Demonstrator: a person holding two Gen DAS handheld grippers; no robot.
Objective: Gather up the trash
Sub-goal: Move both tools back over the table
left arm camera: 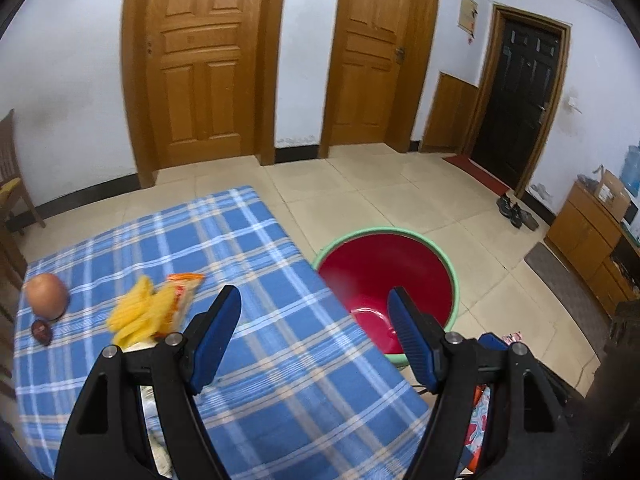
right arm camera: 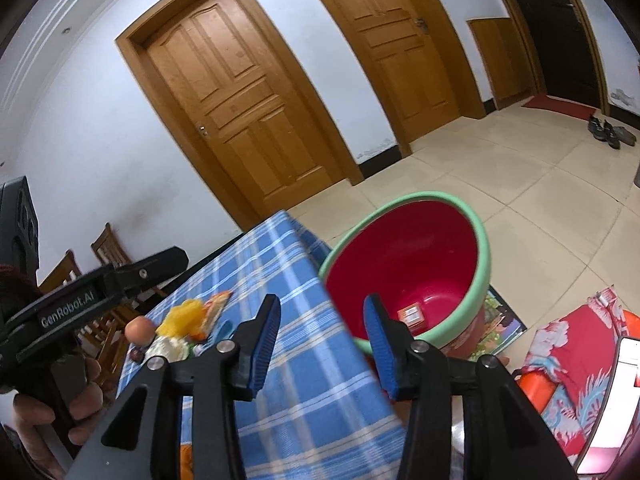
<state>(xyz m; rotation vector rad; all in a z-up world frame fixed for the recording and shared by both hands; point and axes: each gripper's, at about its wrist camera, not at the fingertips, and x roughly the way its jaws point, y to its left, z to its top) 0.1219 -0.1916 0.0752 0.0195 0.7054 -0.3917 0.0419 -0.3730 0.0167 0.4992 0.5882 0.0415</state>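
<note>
Right gripper (right arm camera: 320, 320) fingers apart over checked tablecloth (right arm camera: 304, 392) (tiled floor (right arm camera: 540, 208) beyond).

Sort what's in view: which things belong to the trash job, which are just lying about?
Job: yellow snack wrapper, white crumpled scrap, red bin, small box inside it.
Lying about: egg, shoes, floral cloth.

We see a woven checked cloth (left arm camera: 256, 264) on the table, a glossy plastic basin (left arm camera: 384, 276), varnished wooden doors (left arm camera: 200, 60).

Left gripper (left arm camera: 314, 312) open over plaid table (left arm camera: 280, 360); red bin (left arm camera: 384, 268) beside, wrappers (left arm camera: 156, 308) left
</note>
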